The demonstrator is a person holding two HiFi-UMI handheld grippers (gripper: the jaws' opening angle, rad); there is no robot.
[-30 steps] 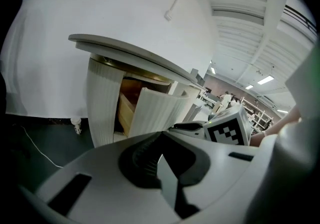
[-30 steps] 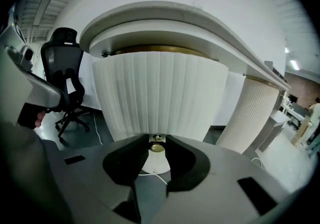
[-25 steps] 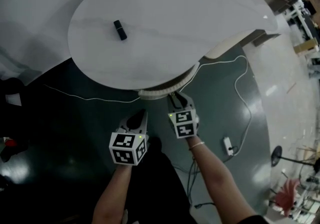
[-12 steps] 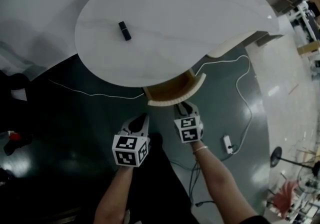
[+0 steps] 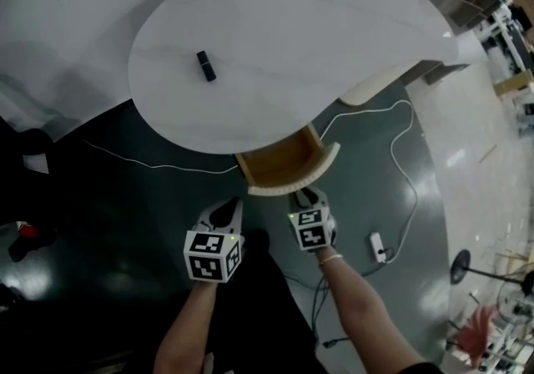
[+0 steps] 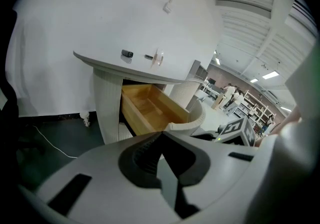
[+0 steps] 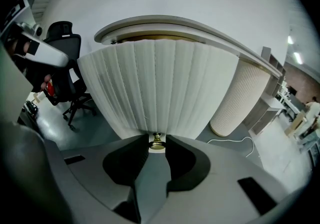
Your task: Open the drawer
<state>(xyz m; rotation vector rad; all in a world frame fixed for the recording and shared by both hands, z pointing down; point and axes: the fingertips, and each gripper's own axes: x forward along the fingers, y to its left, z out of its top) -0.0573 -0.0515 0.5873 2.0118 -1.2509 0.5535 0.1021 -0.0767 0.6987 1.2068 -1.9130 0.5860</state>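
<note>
Step in hand: the pull, judged part done. The drawer (image 5: 282, 165) is being shown partly out from under the white table top (image 5: 284, 55), just below centre of the head view, with its wooden inside being exposed. Its curved drawer front (image 7: 155, 88) is filling the middle of the right gripper view.

The right gripper (image 5: 307, 194) is being held against that front at lower centre. Its jaws are being kept closed on the small brass knob (image 7: 157, 142), with one pad at each side of it.

The left gripper (image 5: 228, 208) is being held apart from the drawer, at lower left of centre. Its jaws are being kept together with nothing between them. In the left gripper view the open drawer (image 6: 150, 110) is being seen from the side, under the table edge.

Next move, as judged: the knob is being asked to come straight out along the drawer's own line, toward the bottom of the head view. The squeeze is being needed throughout, since so small and rounded a knob is likely to slip from the pads. How much travel is being left cannot be told, as the drawer's back is hidden under the top.
</note>
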